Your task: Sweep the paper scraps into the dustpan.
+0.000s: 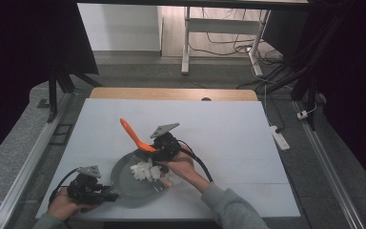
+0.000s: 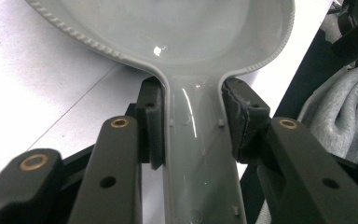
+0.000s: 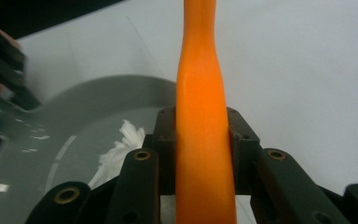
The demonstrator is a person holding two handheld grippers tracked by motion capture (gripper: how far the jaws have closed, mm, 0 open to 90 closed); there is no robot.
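Nearest us, our left gripper clamps the shallow grey plastic pan's handle, steadying it; at one o'clock, our right gripper grips the orange plastic spatula over white shreds.

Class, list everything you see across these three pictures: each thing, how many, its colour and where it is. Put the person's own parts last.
Pan: one, grey, near edge of the table, its handle between the left jaws.
Orange utensil: one, its handle clamped in the right jaws, slanting up and away over the pan.
White lumps: a small pile, white, inside the pan.
Table: one, white top with a wooden far edge.
Power strip: one, white, on the floor right of the table.
Left gripper: one, black, shut on the pan handle.
Right gripper: one, black, shut on the utensil.
Sleeve: grey, right forearm.
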